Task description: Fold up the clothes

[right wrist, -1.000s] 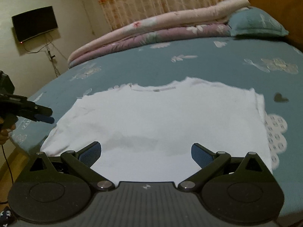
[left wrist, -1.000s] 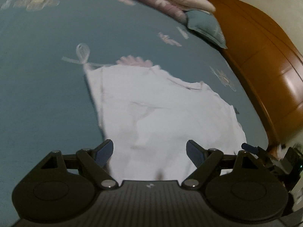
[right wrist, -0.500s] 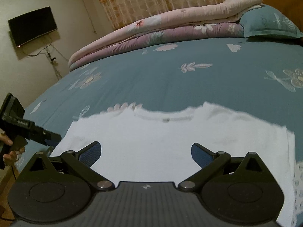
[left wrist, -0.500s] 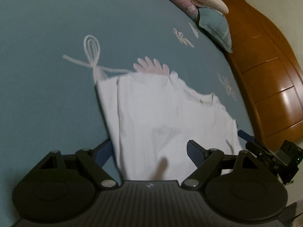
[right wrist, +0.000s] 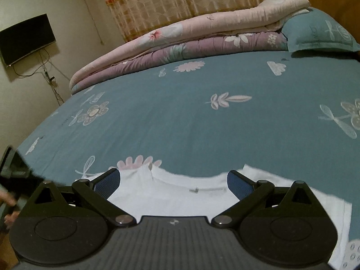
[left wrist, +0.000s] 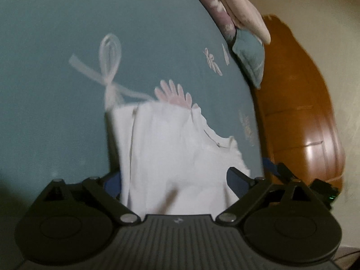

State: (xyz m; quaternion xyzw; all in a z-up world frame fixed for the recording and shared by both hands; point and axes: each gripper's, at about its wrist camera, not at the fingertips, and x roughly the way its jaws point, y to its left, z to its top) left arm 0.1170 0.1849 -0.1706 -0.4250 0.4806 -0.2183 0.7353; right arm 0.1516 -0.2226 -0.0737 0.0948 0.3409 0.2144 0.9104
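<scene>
A white T-shirt (left wrist: pixel 171 148) lies flat on the teal bedsheet (left wrist: pixel 56 90), its collar (right wrist: pixel 202 189) toward the pillows. My left gripper (left wrist: pixel 174 177) hovers low over the shirt's left side. Its jaws are opening, and the cloth shows between the fingers without either pad pressing on it. My right gripper (right wrist: pixel 173 177) is open above the collar edge with nothing gripped. In the left wrist view the right gripper (left wrist: pixel 273 168) pokes in at the shirt's far side. The left gripper (right wrist: pixel 15 168), blurred, sits at the left edge of the right wrist view, held by a hand (right wrist: pixel 9 202).
Folded pink and purple quilts (right wrist: pixel 191 38) and a teal pillow (right wrist: pixel 319 33) line the far side of the bed. A wooden headboard (left wrist: pixel 303 112) stands to the right. A wall-mounted screen (right wrist: pixel 24 38) and a curtain (right wrist: pixel 180 0) are behind.
The left gripper has rolled and dropped closer to the shirt's left edge, its fingers spreading a little. The right gripper has risen and moved toward the collar, so more bedsheet shows.
</scene>
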